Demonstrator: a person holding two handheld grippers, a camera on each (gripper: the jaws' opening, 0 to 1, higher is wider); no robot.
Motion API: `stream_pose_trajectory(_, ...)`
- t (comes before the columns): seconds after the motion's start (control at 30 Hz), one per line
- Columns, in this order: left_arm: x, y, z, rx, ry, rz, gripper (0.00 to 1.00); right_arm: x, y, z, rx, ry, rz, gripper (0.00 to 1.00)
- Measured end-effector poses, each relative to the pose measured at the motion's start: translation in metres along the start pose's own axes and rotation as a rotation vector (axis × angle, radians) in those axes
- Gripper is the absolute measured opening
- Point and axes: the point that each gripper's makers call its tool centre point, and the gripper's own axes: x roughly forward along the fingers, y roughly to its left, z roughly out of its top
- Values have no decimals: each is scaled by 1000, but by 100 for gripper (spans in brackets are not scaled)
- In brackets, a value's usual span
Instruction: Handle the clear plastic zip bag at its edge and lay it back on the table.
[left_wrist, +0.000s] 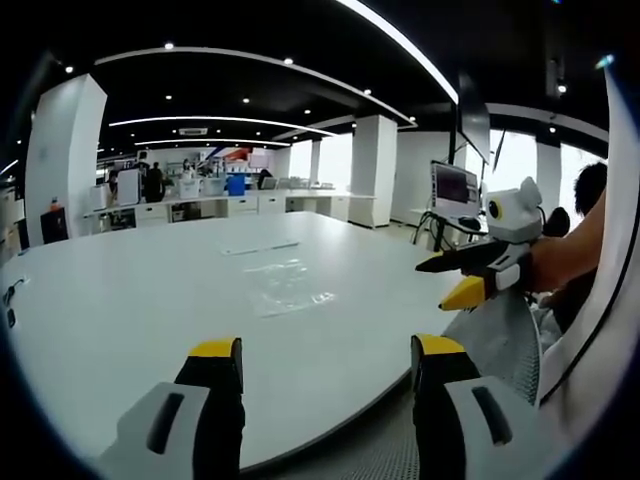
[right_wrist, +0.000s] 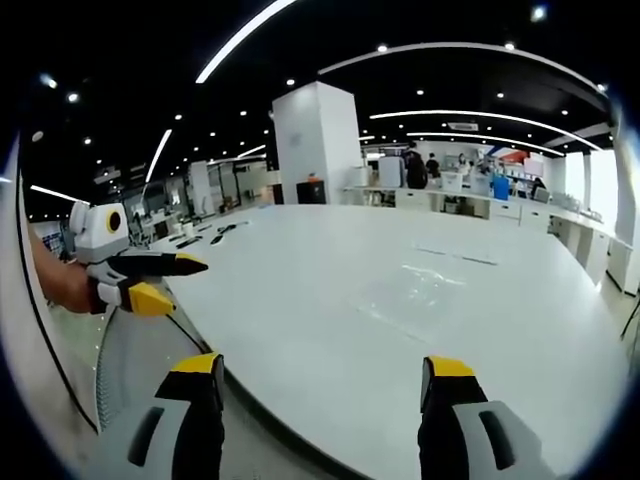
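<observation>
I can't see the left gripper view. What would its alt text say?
A clear plastic bag lies flat on a large white table, untouched. The left gripper hangs open at the near edge, and the right gripper is held off the table's right side.

No text, label, brand or number can be read in either view. The dark computer monitor (left_wrist: 453, 186) beyond the large white table (left_wrist: 120, 300) in the left gripper view glows with what may be a reddish window, but it is too small and blurred to read.
</observation>
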Motion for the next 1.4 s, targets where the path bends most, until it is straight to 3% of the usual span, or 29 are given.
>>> stream_pose_trajectory(0.37,-1,3,4,-30,5,10,66,-3,-1,8,32,8,29,81)
stream_pose_trajectory(0.77,-1,4,6,-48,4,16,65,9,-8,14,37,30,66,80)
stream_pose_trajectory(1.03,0,6,5,-57,13,22,65,17,-19,10,29,64,78,79)
stream_pose_trajectory(1.4,2,12,4,-79,17,45,64,45,-48,-4,-53,129,88,70)
